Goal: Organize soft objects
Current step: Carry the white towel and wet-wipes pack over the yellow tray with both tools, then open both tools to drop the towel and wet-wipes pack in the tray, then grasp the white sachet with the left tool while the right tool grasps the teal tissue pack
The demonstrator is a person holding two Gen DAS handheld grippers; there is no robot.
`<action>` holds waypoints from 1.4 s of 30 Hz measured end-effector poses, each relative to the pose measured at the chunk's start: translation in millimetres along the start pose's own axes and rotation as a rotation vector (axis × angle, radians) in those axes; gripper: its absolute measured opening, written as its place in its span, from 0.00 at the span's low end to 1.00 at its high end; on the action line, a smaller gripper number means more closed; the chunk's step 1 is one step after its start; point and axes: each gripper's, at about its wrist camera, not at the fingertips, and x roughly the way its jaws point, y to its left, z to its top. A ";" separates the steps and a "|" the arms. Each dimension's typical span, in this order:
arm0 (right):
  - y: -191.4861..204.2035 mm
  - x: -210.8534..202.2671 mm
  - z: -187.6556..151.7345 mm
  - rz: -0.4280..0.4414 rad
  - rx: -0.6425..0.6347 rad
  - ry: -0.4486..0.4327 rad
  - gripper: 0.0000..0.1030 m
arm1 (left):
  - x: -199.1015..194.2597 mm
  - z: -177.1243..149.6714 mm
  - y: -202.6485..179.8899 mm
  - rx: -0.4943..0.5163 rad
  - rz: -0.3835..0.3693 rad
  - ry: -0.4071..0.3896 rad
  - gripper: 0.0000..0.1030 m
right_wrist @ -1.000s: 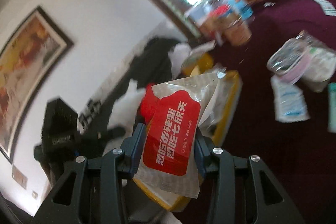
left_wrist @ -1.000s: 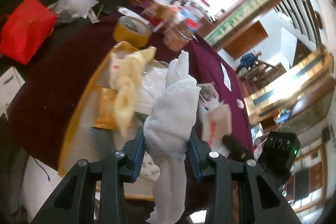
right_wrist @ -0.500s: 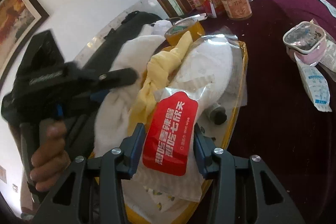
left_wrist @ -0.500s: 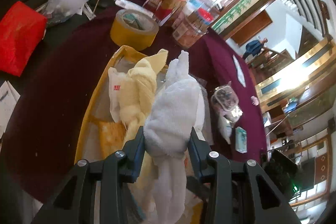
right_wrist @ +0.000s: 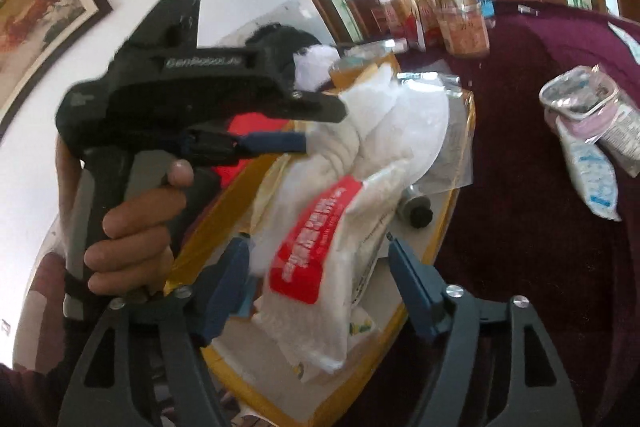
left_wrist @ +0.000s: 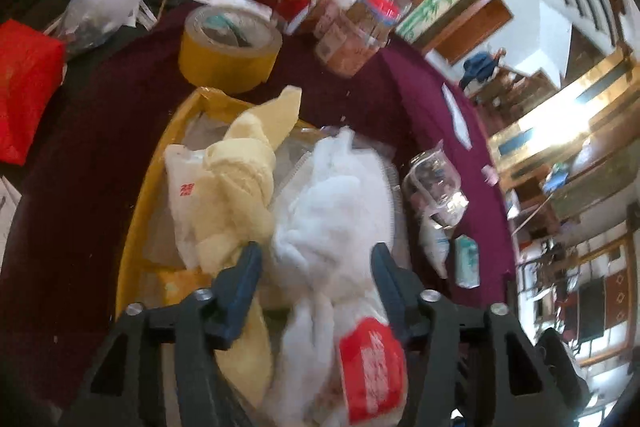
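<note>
Change: both your grippers' jaws have just been opening; a second ago each was clamped on its item, and both hands have come in over the tray.
Left gripper: jaws spread, white towel between them, gaps visible at both pads, so you aren't gripping it.
White towel: bunched on the pile in the yellow tray, just right of the yellow cloth, which lies knotted along the tray's left half.
Right gripper: jaws wide, wet wipe pack with red label between them, pads clear of it on both sides.
Wet wipe pack: lying tilted on top of the white towel inside the tray; from the left wrist view its red label shows at the near end of the towel.
Your left hand: wrapped on the left gripper's handle, beside the tray.
Surroundings: yellow tape roll beyond the tray's far end, jars behind it, small packets apart on the maroon tablecloth.
</note>
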 end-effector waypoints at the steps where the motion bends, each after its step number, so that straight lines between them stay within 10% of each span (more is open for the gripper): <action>1: 0.9 -7.5 -0.8 0.010 -0.008 -0.022 0.73 | -14.0 -6.5 -3.0 -0.003 -0.023 -0.038 0.74; 13: -48.4 -70.5 10.3 0.079 0.128 -0.137 0.73 | -45.6 -65.5 -67.7 0.072 -0.027 -0.125 0.77; 24: -187.4 -141.5 20.4 -0.307 0.336 -0.152 0.74 | 13.4 -86.0 -138.3 0.184 0.004 -0.031 0.77; 29: -242.0 -132.3 11.1 -0.333 0.480 -0.190 0.74 | 34.7 -85.4 -148.5 0.187 0.072 -0.006 0.77; 42: -226.3 -103.8 7.4 -0.445 0.337 -0.083 0.66 | 124.8 -41.8 -172.0 0.191 0.181 0.126 0.75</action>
